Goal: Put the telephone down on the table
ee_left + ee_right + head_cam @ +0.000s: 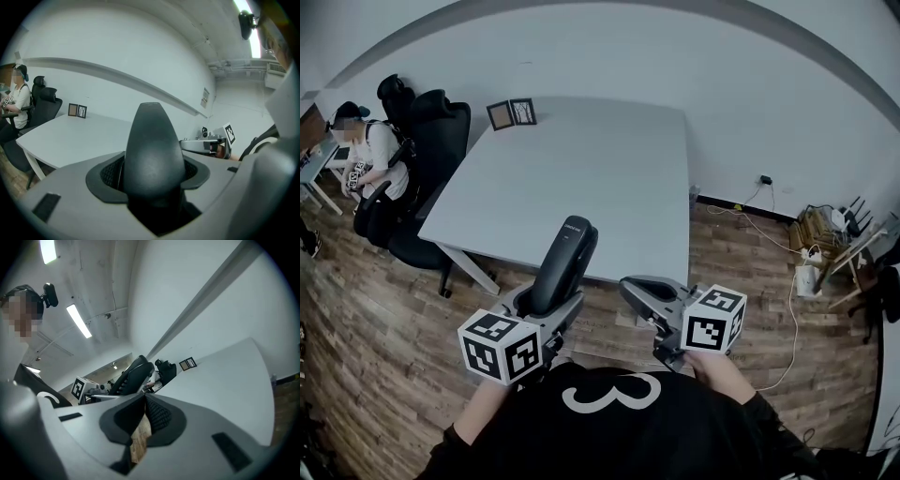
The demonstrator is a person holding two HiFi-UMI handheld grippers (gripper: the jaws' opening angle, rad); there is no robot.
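A black telephone handset stands tilted forward in my left gripper, whose jaws are shut on its lower part. It hangs over the wooden floor just short of the near edge of the grey table. In the left gripper view the telephone fills the gap between the jaws, with the table beyond it. To the right of the left one, my right gripper is shut and holds nothing. The right gripper view shows its pads together and the telephone off to the left.
Two small picture frames stand at the table's far left corner. Black office chairs and a seated person are at the left of the table. Cables and boxes lie on the floor by the right wall.
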